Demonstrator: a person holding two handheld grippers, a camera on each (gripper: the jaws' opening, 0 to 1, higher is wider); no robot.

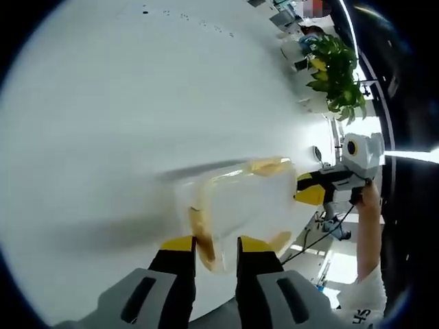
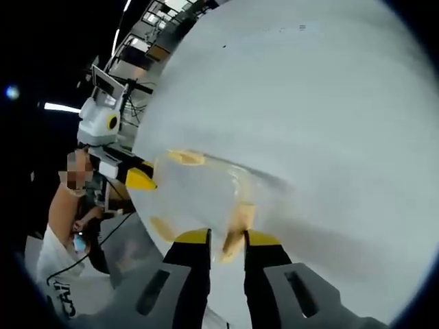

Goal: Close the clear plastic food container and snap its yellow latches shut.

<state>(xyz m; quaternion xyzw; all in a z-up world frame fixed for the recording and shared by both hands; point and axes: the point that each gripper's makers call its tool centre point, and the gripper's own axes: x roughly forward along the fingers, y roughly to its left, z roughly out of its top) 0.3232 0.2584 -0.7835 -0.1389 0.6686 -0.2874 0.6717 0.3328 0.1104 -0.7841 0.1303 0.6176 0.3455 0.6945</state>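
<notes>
A clear plastic container [image 1: 247,202] with its lid on lies on the white table [image 1: 137,103]. Yellow latches show at its far end [image 1: 271,165] and near end [image 1: 203,236]. In the left gripper view, my left gripper [image 1: 217,241] has its jaws close around the near latch and the container's edge. My right gripper [image 1: 312,188] comes in from the right at the opposite end. In the right gripper view, the container [image 2: 199,195] lies ahead, and my right gripper [image 2: 228,236] holds a yellow latch [image 2: 238,221] between its jaws. The left gripper [image 2: 137,177] shows at the far end.
A green potted plant [image 1: 336,72] stands beyond the table's far right edge. A person's arm [image 1: 370,226] holds the right gripper. The person [image 2: 58,240] in a white shirt stands past the table edge, with desks and cables behind.
</notes>
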